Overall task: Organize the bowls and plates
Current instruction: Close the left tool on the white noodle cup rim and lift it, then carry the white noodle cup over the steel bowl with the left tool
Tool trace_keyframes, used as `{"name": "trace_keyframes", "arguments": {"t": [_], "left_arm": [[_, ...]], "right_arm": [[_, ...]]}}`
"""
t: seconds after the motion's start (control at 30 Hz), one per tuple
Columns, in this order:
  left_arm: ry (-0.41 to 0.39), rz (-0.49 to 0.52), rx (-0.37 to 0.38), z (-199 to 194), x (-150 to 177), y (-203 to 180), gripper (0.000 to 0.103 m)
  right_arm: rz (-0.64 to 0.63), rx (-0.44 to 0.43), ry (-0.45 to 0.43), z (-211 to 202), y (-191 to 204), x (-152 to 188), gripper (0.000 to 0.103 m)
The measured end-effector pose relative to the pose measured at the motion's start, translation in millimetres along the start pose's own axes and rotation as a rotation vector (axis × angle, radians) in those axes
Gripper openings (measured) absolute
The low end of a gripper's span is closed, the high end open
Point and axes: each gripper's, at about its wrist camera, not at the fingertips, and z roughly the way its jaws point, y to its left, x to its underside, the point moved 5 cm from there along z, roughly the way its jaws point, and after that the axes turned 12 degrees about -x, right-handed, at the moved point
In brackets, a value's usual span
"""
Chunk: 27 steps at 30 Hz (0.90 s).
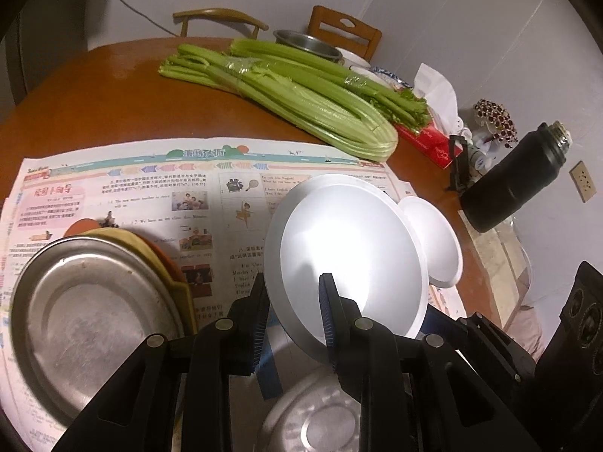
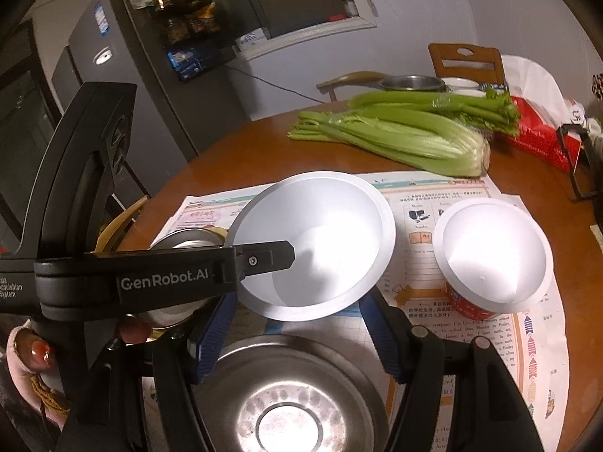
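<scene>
Two white bowls (image 2: 312,241) (image 2: 493,252) hang over the worktop (image 1: 113,90). Two steel dishes sit near: one plate (image 1: 94,324) left, one bowl (image 2: 290,395) below. Two celery bunches (image 1: 301,101) (image 1: 328,64) lie far, beside one black flask (image 1: 512,180) right.

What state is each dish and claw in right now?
Large white bowl: lifted, tilted, rim pinched by left gripper.
Small white bowl: resting atop a red cup.
Steel bowl: upright, empty.
Right gripper: open, holding nothing.

The left gripper (image 1: 292,324) is clamped on a rim; the right gripper's (image 2: 297,335) jaws are held apart, both angled downward.
</scene>
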Motion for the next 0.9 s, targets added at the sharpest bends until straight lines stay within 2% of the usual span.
{"name": "trace_keyframes", "arguments": {"t": [0.6, 0.9], "left_arm": [[-0.07, 0.017, -0.013, -54, 27, -11, 0.026], [-0.079, 0.024, -0.019, -70, 44, -17, 0.026]], "right_arm": [[-0.065, -0.013, -0.037, -46, 35, 12, 0.068], [-0.082, -0.019, -0.035, -62, 44, 24, 0.068]]}}
